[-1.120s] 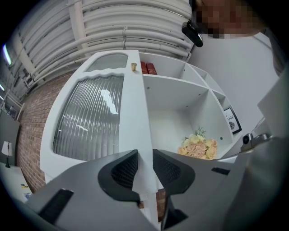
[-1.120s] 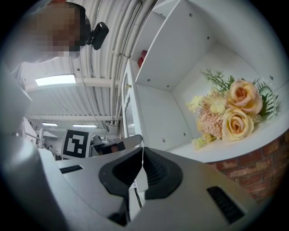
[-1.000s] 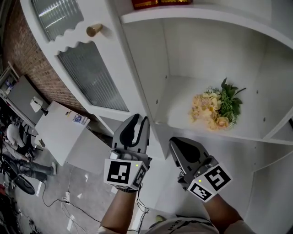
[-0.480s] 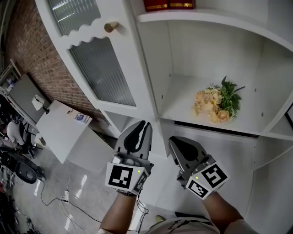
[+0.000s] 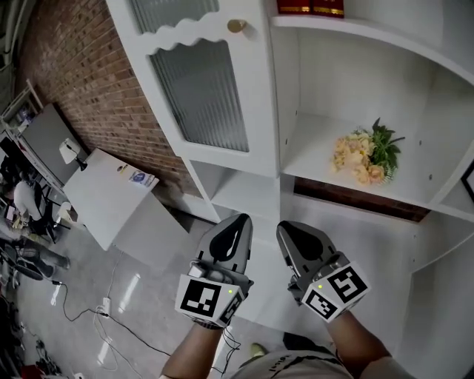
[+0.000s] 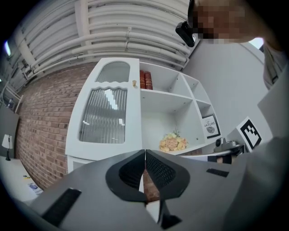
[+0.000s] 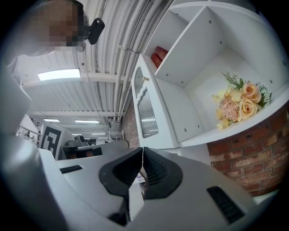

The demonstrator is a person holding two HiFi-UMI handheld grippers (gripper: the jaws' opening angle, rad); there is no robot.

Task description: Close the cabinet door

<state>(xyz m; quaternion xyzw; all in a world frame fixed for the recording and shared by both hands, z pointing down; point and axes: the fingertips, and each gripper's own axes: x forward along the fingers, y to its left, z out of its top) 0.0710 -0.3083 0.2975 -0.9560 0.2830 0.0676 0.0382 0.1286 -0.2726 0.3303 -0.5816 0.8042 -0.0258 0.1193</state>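
The open door [image 5: 215, 96], judged light but glazed, is best pushed beside the knob [image 5: 236, 26]. The left hand-held gripper [image 5: 241, 218] and right hand-held gripper [image 5: 286, 225] are closed, empty.

Flowers [image 5: 368, 157] lie on a white shelf [image 5: 315, 152]. Above the flowers and to their left, a higher shelf [image 5: 370, 31] carries red books [image 5: 309, 7]. Far left of the flowers and lower, a white table [image 5: 100, 200] holds a small card [image 5: 141, 178], and cables [image 5: 106, 305] trail over the grey floor [image 5: 141, 281].
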